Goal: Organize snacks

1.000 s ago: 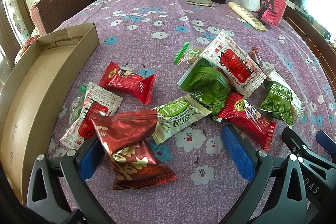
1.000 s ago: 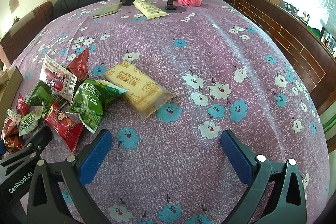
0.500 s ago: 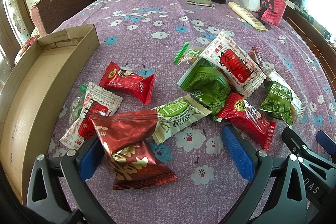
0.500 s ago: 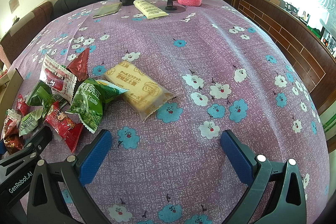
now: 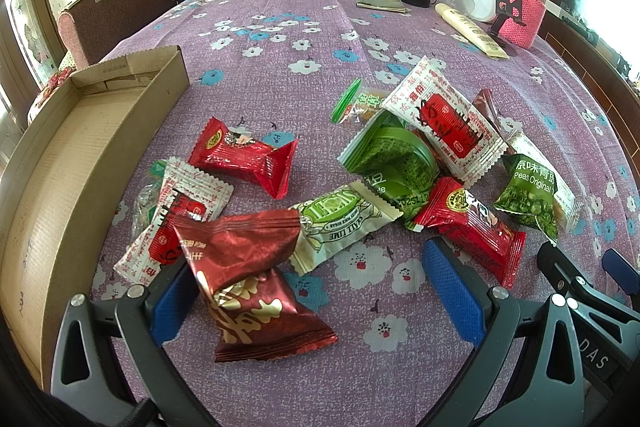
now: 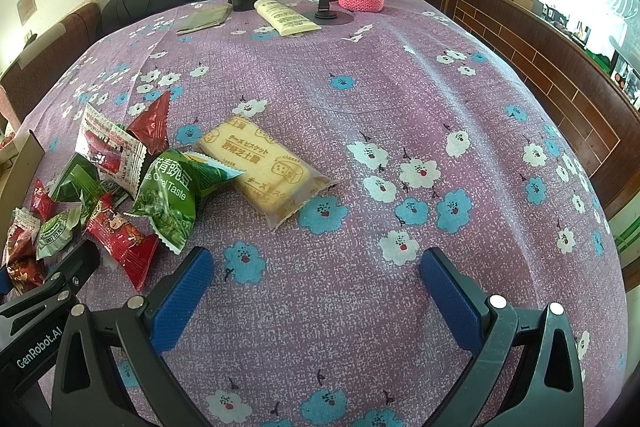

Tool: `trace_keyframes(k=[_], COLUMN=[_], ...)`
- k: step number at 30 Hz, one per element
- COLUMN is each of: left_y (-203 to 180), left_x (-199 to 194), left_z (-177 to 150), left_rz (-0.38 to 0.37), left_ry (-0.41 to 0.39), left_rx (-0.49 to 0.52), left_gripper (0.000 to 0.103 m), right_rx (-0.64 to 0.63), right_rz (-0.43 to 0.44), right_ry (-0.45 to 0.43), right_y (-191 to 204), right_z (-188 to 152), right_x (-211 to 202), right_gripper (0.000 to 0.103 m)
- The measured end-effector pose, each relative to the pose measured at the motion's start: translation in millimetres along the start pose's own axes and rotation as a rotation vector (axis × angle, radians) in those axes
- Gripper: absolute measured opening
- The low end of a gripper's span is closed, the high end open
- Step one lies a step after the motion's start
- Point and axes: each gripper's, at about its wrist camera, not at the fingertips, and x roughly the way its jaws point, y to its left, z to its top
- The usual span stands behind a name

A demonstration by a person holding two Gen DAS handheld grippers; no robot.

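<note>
Near the desk's left edge, the dark red packet (image 5: 256,279) lies between the released left tongs (image 5: 312,291), apparently touching the left pad, long axis pointing away; right tongs (image 6: 316,291) released, empty.

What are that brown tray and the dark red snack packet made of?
The tray looks like plain matte cardboard: brown, with a folded wall and a raw cut edge. The dark red packet seems to be glossy foil or plastic film: it is crinkled, with bright glints and crimped ends.
</note>
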Motion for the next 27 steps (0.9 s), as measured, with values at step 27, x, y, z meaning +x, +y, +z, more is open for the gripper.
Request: trace_keyframes(k=[27], left_y=[0.8], left_x=[-54.5], left_z=[-51.2], left_rz=[-0.205], left_ry=[0.107], left_rx=[0.179], left_gripper=[0.081], right_rx=[-0.055], right_rz=[0.035], right_ry=[0.053], right_y=[-3.0], right_z=[-6.6], right_x=[-8.8], right_gripper=[0.103])
